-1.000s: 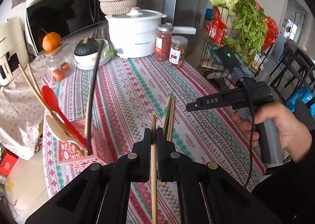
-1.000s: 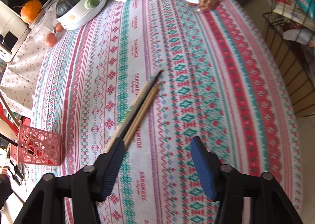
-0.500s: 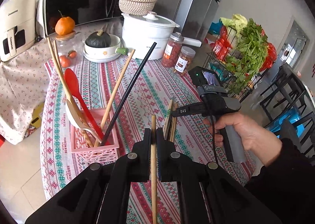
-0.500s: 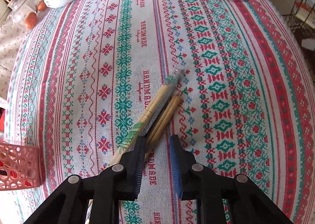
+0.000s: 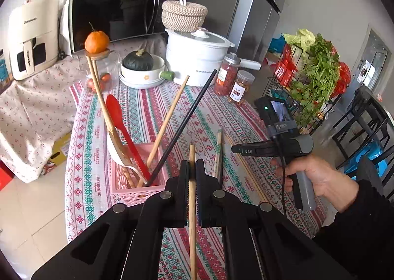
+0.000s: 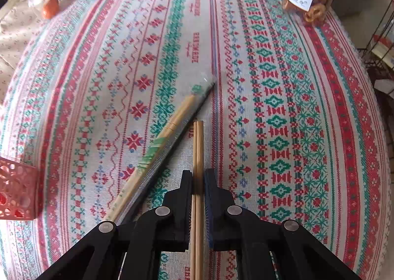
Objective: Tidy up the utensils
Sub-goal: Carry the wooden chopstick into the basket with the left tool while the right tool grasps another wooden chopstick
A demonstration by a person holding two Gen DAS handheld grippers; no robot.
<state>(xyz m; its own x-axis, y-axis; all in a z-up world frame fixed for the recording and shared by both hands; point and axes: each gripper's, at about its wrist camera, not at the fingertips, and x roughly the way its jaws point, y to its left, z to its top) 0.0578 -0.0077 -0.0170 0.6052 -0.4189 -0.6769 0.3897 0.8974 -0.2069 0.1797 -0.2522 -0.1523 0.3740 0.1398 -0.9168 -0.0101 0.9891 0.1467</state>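
**Both grippers clamped on chopsticks over a patterned kitchen table**

We look across a table under a woven tablecloth (image 5: pixel 152 117) banded in red, green and white, with the word HANDMADE repeated along its stripes. Beyond it we see a microwave (image 5: pixel 115 11) under a floral cover, a white air fryer (image 5: pixel 29 36) on a floral cloth, a grey refrigerator (image 5: pixel 253 6) and a wire rack of leafy greens (image 5: pixel 317 75). Black chairs (image 5: pixel 364 117) stand to the right.

At the far end of the table sit a white lidded pot (image 5: pixel 197 58) with a woven basket (image 5: pixel 183 15) on top, a bowl holding a dark green squash (image 5: pixel 140 60), 2 jars (image 5: pixel 236 78) and an orange (image 5: pixel 96 41) on a glass jar.

The pink perforated basket (image 5: pixel 138 191) stands near the table's front left edge. In it lean a red spoon (image 5: pixel 118 117), a pale spoon, wooden chopsticks and 1 black chopstick (image 5: pixel 187 122), all tilted.

Our left gripper (image 5: pixel 192 169) is closed tight on 1 wooden chopstick (image 5: pixel 192 206), held just right of the basket.

Our right gripper (image 6: pixel 198 181) has its pads pressed on a pair of bare wooden chopsticks (image 6: pixel 198 147), which point straight ahead over the cloth. Just to their left a wrapped pair of chopsticks (image 6: pixel 170 132) lies diagonally on the cloth, its lower end passing under the gripper's left arm. In the left view, a hand (image 5: pixel 320 176) in a dark sleeve grips the right tool's handle.
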